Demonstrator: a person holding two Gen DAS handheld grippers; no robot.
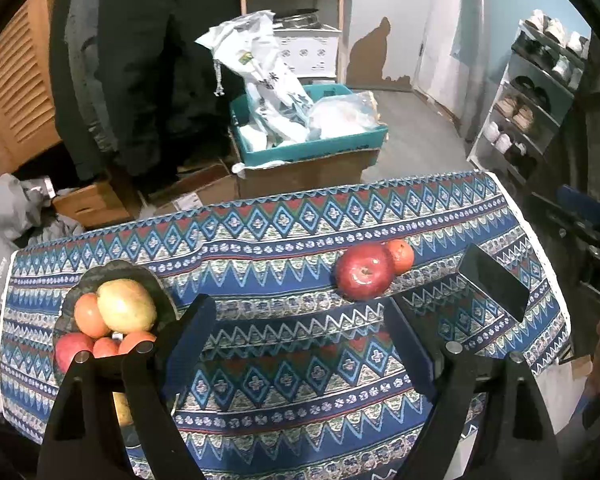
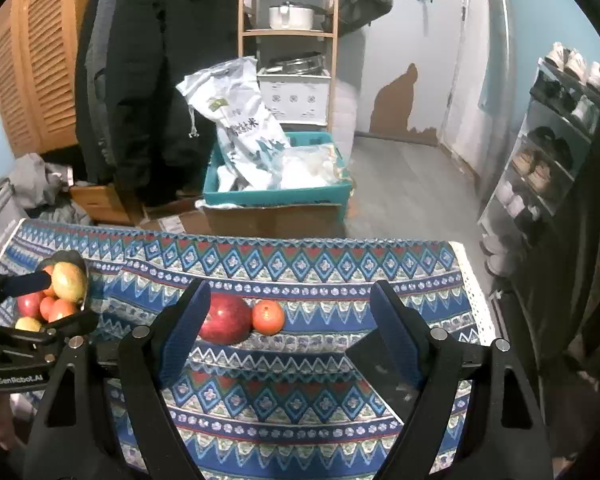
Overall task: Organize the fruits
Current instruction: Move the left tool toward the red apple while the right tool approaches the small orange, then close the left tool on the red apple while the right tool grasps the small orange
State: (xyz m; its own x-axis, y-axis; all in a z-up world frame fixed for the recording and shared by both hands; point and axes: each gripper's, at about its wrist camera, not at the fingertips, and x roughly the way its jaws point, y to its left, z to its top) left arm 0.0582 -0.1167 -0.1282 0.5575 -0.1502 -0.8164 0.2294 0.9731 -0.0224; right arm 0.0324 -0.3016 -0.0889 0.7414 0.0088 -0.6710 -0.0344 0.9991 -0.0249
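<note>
Right gripper (image 2: 288,320), its jaws opening and holding nothing, faces the red apple (image 2: 225,319) touching the orange (image 2: 268,317) at its 3 o'clock, so 1 pad could knock the orange and make it roll off the tablecloth (image 2: 300,408).

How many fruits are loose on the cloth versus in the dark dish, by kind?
Loose red apple: 1
Loose orange: 1
In the dish, visible:
Yellow-green mango: 1
Red apple: 1
Orange-red fruits: 3
Small yellow fruit: 1
Total: 8
</note>
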